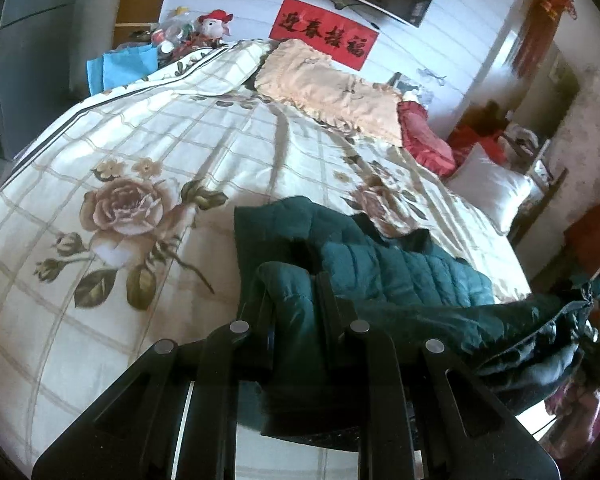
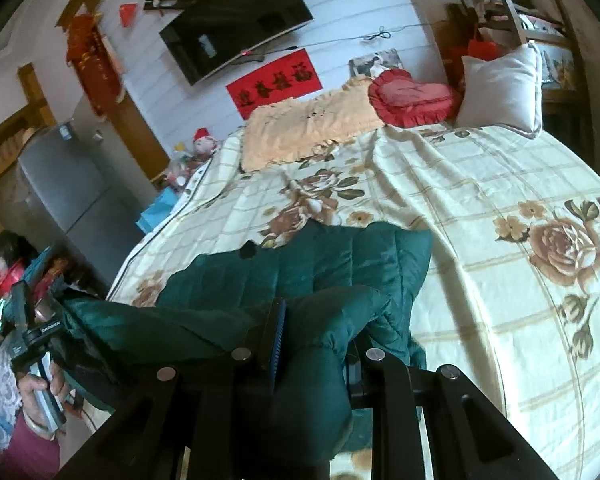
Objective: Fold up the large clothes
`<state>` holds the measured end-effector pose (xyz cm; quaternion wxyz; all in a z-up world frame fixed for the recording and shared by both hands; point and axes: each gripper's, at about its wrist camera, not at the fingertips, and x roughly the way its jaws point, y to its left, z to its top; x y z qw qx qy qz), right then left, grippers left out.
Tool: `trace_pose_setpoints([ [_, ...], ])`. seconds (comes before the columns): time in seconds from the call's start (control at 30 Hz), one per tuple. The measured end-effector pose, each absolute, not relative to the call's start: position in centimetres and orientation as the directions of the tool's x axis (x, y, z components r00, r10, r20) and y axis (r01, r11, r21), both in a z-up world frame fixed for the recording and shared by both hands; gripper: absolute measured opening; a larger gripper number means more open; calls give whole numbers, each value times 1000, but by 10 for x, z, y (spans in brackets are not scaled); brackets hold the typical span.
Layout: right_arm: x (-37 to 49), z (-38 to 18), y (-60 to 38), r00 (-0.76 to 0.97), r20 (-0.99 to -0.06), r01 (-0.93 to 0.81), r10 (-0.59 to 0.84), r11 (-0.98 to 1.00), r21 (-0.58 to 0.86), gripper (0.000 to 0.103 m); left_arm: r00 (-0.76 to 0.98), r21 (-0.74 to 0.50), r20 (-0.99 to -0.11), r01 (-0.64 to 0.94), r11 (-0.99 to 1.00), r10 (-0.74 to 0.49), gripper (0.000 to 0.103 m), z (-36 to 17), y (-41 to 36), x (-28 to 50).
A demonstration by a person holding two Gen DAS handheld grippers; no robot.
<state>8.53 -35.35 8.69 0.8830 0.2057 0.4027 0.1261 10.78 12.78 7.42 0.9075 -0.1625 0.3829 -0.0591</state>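
- The dark green quilted jacket (image 1: pixel 400 276) lies partly on the near edge of the bed, with its near part lifted off the cover between the two grippers; the far part still rests on the floral bedspread (image 1: pixel 139 152).
- The left gripper (image 1: pixel 295 304) has its jaws nearly together, pinching a fold of the jacket; the right gripper (image 2: pixel 316 332) is likewise clamped on a thick bunch of the padded cloth.
- Judgement: the slick, puffy fabric could slide out of either pinch if the two hands pull apart too hard, since each holds only a bunched fold rather than a flat hem.
- Judgement: the hanging span between the grippers may sag and twist, so the fold would land crooked or with a sleeve trapped under it.
- Judgement: dragging the jacket could rumple the bedspread beneath.
- Far on the bed lie a peach frilled cushion (image 2: pixel 308 124), a red heart-shaped pillow (image 2: pixel 412 98) and a white pillow (image 2: pixel 500 88), all well apart from the jacket.
- A wall television (image 2: pixel 235 20) and a red banner (image 2: pixel 275 82) are beyond; nothing blocks the open bedspread ahead.
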Motion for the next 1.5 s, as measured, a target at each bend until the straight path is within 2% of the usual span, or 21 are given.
trace_pose_setpoints([
  [0.27, 146, 48, -367, 627, -700, 73, 342, 869, 490, 20, 680, -312, -710, -71, 947, -183, 16, 58, 123, 165],
  [0.4, 165, 28, -366, 610, -722, 104, 327, 870, 482, 20, 662, -279, -733, -83, 957, -157, 16, 43, 117, 191],
  [0.57, 181, 12, -373, 598, -727, 116, 338, 861, 496, 20, 640, -295, -752, -114, 949, -157, 16, 26, 117, 215],
  [1.03, 205, -22, -368, 564, -762, 176, 319, 855, 488, 20, 623, -313, -764, -132, 941, -167, 17, 4, 118, 230],
  [1.07, 206, -21, -369, 563, -757, 172, 332, 849, 500, 22, 626, -338, -758, -134, 932, -185, 18, 5, 121, 229],
  [1.2, 201, -4, -374, 580, -716, 121, 389, 828, 548, 45, 619, -460, -727, -117, 880, -298, 24, 9, 138, 226],
  [1.37, 185, 25, -375, 608, -679, 79, 411, 820, 567, 58, 615, -484, -710, -74, 872, -342, 26, 31, 146, 214],
  [1.47, 172, 40, -373, 634, -679, 66, 370, 849, 524, 65, 625, -464, -705, -51, 884, -334, 37, 43, 146, 205],
  [1.5, 168, 44, -373, 641, -677, 61, 361, 856, 514, 66, 654, -437, -693, -49, 898, -302, 48, 51, 146, 198],
])
